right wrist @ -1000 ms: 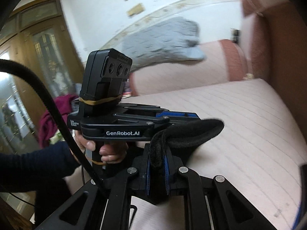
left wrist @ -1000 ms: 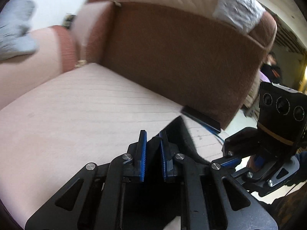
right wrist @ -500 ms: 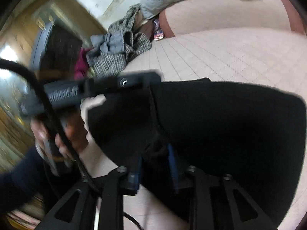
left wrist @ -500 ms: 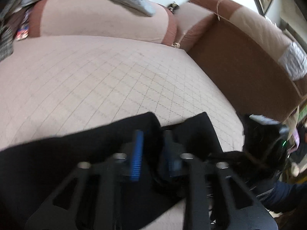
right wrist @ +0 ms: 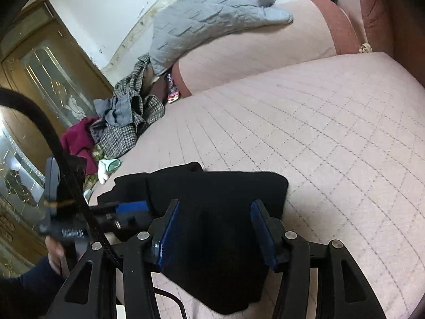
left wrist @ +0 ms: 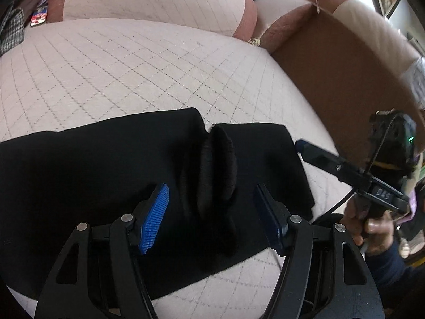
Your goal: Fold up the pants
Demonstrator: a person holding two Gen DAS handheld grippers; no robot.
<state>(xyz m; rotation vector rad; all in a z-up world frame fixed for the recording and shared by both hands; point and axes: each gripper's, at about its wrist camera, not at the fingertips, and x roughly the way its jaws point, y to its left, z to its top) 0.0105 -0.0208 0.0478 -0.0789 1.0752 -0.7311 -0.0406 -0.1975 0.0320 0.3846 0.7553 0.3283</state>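
— Where do your tongs stand?

— Nearest to me, my left tongs (left wrist: 212,207) are spread wide apart with nothing between the blue pads (left wrist: 155,218); they hover just over the black pants (left wrist: 93,175). My right tongs (right wrist: 215,236) are spread apart too, empty, above the same cloth.

— And the pants themselves?

— They lie on the pink quilted sofa seat (left wrist: 119,74), close to its near edge. In the left view they run off to the left as a broad black band, with two squared ends side by side at the far edge and a raised bunch of fabric (left wrist: 217,170) in the middle. In the right view I see a compact dark block with a rounded far-right corner.

— So how far along are you?

— I judge at least one fold is laid: the cloth looks doubled and flat for the most part. That hump wants smoothing, and the long stretch to the left probably needs another fold across. I cannot tell how many layers there are.

— What lies beyond?

— Bare seat, then the sofa's back cushion (right wrist: 255,53) with a grey quilted cover (right wrist: 212,16) draped on it, and a heap of other clothes (right wrist: 124,117) at the far left.
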